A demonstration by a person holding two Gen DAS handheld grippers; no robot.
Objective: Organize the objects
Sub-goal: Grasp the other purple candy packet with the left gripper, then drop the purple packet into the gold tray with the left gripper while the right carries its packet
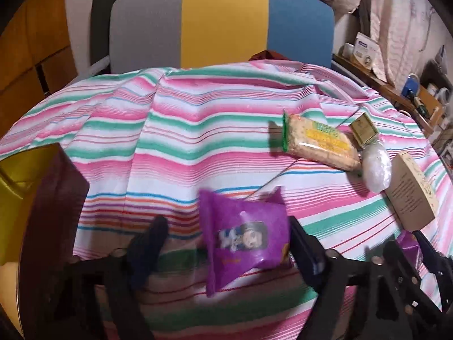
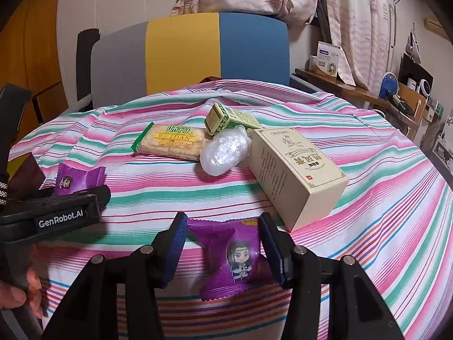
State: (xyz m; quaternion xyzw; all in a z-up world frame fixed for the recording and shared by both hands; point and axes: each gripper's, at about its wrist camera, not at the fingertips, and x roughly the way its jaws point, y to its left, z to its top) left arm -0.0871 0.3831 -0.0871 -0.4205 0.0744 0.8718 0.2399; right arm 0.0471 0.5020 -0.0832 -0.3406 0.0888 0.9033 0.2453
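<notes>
Purple snack packets (image 2: 239,257) (image 1: 243,236) sit between each gripper's spread fingers (image 2: 175,243), unclamped; cracker pack (image 2: 172,141), boxes and plastic wad (image 2: 225,150) remain unsorted farther on the desk (image 2: 368,198).

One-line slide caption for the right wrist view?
Right gripper straddles a purple snack packet on the striped cloth.

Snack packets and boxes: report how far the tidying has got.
Done: nothing visibly sorted yet; what the dark box on the left holds is hidden. In hand: each gripper brackets a purple packet, the left gripper one, the right gripper another. Left on the cloth: cracker pack, green box, clear bag, beige box.
</notes>
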